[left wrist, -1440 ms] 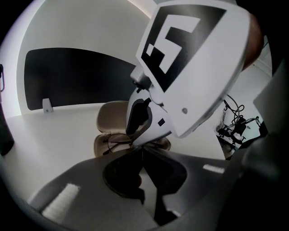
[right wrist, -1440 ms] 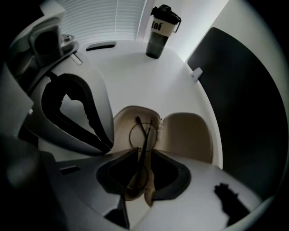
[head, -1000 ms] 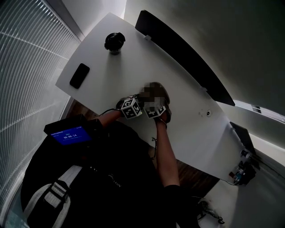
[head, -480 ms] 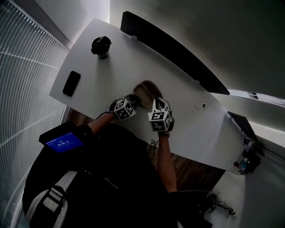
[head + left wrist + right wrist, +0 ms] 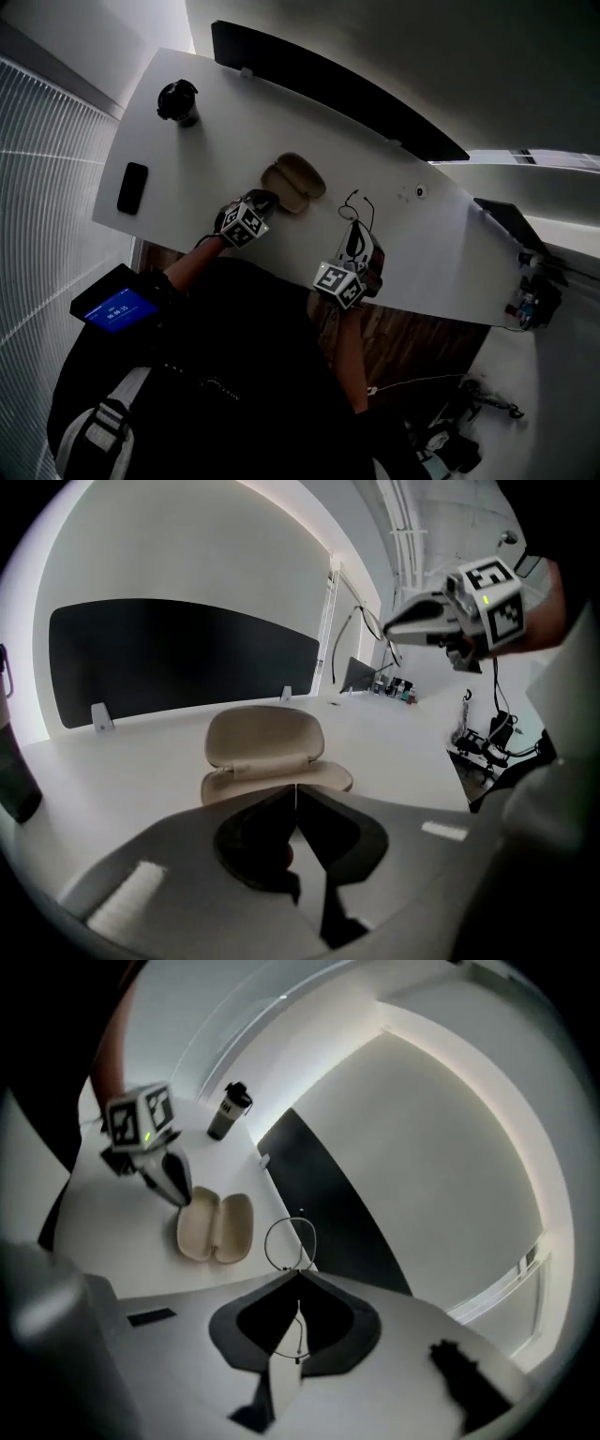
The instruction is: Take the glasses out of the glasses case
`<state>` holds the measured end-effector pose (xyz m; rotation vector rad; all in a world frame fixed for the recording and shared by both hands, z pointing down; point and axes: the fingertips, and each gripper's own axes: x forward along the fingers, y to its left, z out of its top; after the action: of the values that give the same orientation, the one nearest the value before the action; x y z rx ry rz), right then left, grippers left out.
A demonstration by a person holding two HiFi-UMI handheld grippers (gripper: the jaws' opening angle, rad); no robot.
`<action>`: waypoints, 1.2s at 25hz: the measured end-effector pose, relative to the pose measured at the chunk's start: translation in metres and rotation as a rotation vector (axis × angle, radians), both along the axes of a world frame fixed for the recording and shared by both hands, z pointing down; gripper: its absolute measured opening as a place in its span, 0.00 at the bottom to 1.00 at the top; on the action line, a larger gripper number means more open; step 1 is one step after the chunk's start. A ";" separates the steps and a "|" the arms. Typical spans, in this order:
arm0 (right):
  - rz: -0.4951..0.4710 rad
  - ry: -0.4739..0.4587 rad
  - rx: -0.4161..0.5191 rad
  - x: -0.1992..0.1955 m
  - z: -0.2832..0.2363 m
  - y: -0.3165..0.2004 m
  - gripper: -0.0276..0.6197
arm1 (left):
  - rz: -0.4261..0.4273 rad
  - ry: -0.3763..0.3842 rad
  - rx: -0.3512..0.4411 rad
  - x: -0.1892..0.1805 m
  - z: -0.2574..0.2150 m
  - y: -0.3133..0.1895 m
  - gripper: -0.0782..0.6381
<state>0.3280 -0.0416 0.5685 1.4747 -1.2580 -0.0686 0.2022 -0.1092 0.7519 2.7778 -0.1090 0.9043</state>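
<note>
Glasses extraction, final stage as judged from the layout. The glasses, a thin wire frame, are pinched at one small spot near a lens ring by the fingers of the right gripper, which are closed onto the wire. The frame is held in the air above the bench, to the right of the glasses case and well apart from it. The case lies open on the bench and is seen to be empty. The fingers of the left gripper are pressed together with nothing between them, and their tip is set at the near edge of the case; whether it bears down on the case cannot be told. A phone and a dark tumbler stand far off toward the left end, and a dark panel runs along the far edge.

Hazards are judged as follows:
- Because the wire is gripped at a single narrow point, the frame may pivot or slip out if the gripper is swung or tilted quickly.
- Because the wire is slender, too firm a squeeze may bend it.
- Because the right gripper is held close to the near edge of the bench, a dropped frame could go to the floor.
- If the frame is set down lens-first, the lenses may be scratched.
</note>
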 end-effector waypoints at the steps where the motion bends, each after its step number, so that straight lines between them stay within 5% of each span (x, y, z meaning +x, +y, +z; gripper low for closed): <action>1: -0.025 0.054 -0.001 -0.003 0.012 0.006 0.06 | -0.005 0.001 0.003 -0.001 -0.001 -0.002 0.12; 14: -0.083 0.249 -0.136 0.008 0.117 0.056 0.06 | 0.010 0.094 0.018 -0.015 -0.035 0.021 0.12; 23: -0.105 0.229 -0.297 0.019 0.169 0.073 0.06 | 0.010 0.083 0.027 -0.020 -0.038 0.029 0.12; 30: -0.088 0.168 -0.326 0.021 0.183 0.081 0.07 | -0.002 0.069 0.041 -0.024 -0.039 0.031 0.12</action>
<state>0.3487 0.0396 0.7514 1.1103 -1.1368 -0.0431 0.1783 -0.0785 0.7128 2.8424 -0.1200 0.8143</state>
